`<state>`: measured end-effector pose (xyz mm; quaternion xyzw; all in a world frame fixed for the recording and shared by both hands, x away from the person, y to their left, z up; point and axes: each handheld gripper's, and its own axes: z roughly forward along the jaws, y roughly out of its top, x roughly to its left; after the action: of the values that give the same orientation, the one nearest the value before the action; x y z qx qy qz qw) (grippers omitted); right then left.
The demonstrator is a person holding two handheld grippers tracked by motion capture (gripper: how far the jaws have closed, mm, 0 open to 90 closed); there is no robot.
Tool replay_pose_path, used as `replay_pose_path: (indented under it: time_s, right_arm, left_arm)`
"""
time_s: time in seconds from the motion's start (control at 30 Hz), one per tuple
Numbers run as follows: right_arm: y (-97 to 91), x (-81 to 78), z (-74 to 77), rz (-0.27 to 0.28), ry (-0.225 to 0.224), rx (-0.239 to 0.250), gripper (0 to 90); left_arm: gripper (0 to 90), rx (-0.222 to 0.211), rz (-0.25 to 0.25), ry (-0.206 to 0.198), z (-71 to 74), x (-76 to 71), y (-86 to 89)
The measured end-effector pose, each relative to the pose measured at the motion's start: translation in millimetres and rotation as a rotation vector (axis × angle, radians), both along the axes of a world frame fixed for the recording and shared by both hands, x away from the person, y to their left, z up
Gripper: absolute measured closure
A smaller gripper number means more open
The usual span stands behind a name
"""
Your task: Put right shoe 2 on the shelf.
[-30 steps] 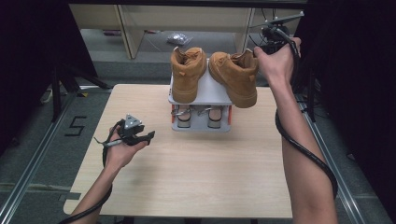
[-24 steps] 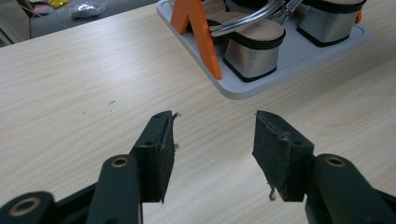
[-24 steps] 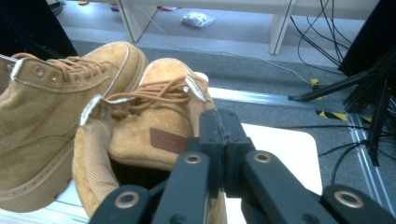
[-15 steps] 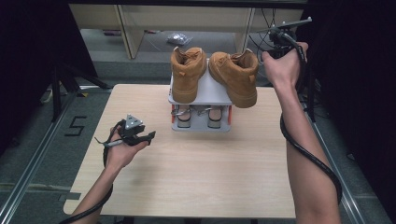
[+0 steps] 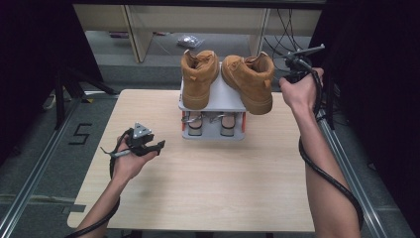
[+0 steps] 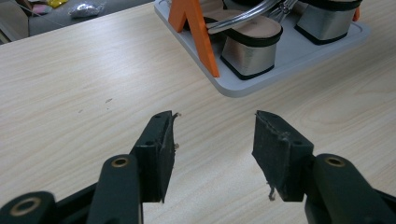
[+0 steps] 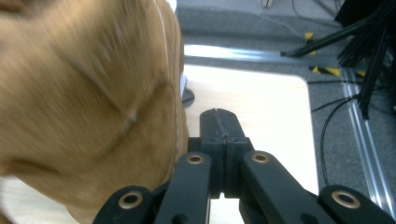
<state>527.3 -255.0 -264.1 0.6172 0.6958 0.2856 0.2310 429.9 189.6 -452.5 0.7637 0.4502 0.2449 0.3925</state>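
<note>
Two tan boots stand on the top shelf of a small grey rack [image 5: 214,135]: the left boot [image 5: 198,79] lies straight, while the right boot [image 5: 250,82] overhangs the shelf's right edge. My right gripper [image 5: 293,67] hovers just right of that boot's heel. In the right gripper view its jaws [image 7: 219,123] are shut with nothing between them, and the blurred boot [image 7: 88,102] sits close at their left. My left gripper [image 5: 159,145] rests low over the table left of the rack, and its jaws [image 6: 215,135] stand open with nothing between them.
A pair of silver-heeled sandals [image 6: 250,49] sits on the rack's lower tray [image 6: 289,65], beside an orange post [image 6: 198,32]. The wooden table [image 5: 213,188] stretches bare toward the near side. Metal rails, cables and a dark stand line the floor on both sides.
My right hand has drawn away from the right boot's heel, moving right and then lower. The boot stays on the shelf. The left hand has kept still.
</note>
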Motion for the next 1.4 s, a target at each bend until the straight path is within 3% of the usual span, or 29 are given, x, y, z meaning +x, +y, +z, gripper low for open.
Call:
replay_pose_path:
  time_s: [0.13, 0.17, 0.2, 0.3, 0.37, 0.4, 0.5, 0.53, 0.57, 0.63, 0.73, 0.87, 0.93, 0.97, 1.03, 1.07, 1.1, 1.13, 1.4]
  right_arm:
    - [-1.1, -2.9, -19.2, 0.03, 0.028, 0.016, 90.0]
    - [0.8, -4.2, -22.6, 0.011, 0.032, 0.026, 90.0]
    - [-0.9, -4.7, -26.5, 0.035, 0.037, 0.018, 90.0]
    - [-0.8, -9.5, -36.0, 0.03, 0.052, 0.008, 90.0]
    - [1.4, -12.1, -41.5, 0.015, 0.059, 0.038, 90.0]
    - [-0.3, -12.7, -43.8, 0.033, 0.057, 0.014, 90.0]
    - [2.6, -16.6, -49.7, 0.026, 0.068, 0.037, 90.0]
    - [0.3, -16.7, -51.3, 0.049, 0.061, 0.015, 90.0]
    - [3.5, -18.7, -51.9, 0.021, 0.076, 0.036, 90.0]
    - [0.8, -18.8, -54.0, 0.044, 0.069, 0.022, 90.0]
    - [2.4, -20.9, -56.3, 0.021, 0.084, 0.023, 90.0]
    - [1.0, -22.7, -59.8, 0.037, 0.093, 0.013, 90.0]
    - [5.3, -25.5, -59.5, -0.003, 0.115, 0.034, 90.0]
    - [2.4, -24.0, -61.2, 0.04, 0.095, 0.012, 90.0]
    - [6.3, -26.0, -59.9, 0.006, 0.106, 0.023, 90.0]
    - [4.3, -24.9, -60.1, 0.026, 0.092, -0.004, 90.0]
    - [5.8, -25.0, -60.1, 0.016, 0.1, 0.013, 90.0]
    - [5.0, -24.6, -59.3, 0.019, 0.097, -0.005, 90.0]
    - [16.4, -24.6, -57.8, 0.015, 0.102, -0.005, 90.0]
  left_arm:
    - [47.6, 0.0, 0.0, 0.004, -1.2, -1.1, 1.1]
    - [47.5, 0.001, -0.001, 0.004, -1.5, -1.3, 1.4]
    - [47.5, 0.001, 0.002, 0.005, -1.6, -1.8, 1.6]
    - [47.5, 0.001, -0.003, 0.005, -1.6, -1.9, 3.1]
    - [47.5, -0.004, 0.0, 0.003, -1.6, -1.9, 3.1]
    - [47.6, -0.001, -0.002, 0.004, -1.5, -1.9, 3.2]
    - [47.5, -0.005, -0.002, 0.004, -1.7, -2.4, 1.9]
    - [47.5, -0.006, -0.002, 0.004, -1.9, -2.4, 1.6]
    - [47.5, -0.002, -0.001, 0.002, -2.0, -2.6, 1.3]
    - [47.5, -0.002, 0.0, 0.002, -2.2, -2.8, 1.3]
    - [47.5, 0.024, -0.014, 0.011, -1.5, -3.1, 3.1]
    - [47.6, -0.001, 0.0, 0.003, -3.3, -2.9, 1.7]
    - [47.6, -0.003, 0.001, 0.004, -3.6, -2.9, 1.7]
    - [47.6, -0.004, 0.002, 0.004, -3.6, -3.1, 1.6]
    - [47.5, -0.004, 0.002, 0.003, -3.4, -3.3, 1.6]
    - [47.6, -0.002, 0.002, 0.004, -3.4, -3.4, 1.8]
    - [47.6, -0.002, 0.002, 0.004, -3.5, -3.2, 1.8]
    - [47.7, 0.002, 0.005, 0.005, -3.4, -3.1, 1.9]
    - [47.7, 0.003, -0.006, 0.004, -2.2, -2.4, -0.6]
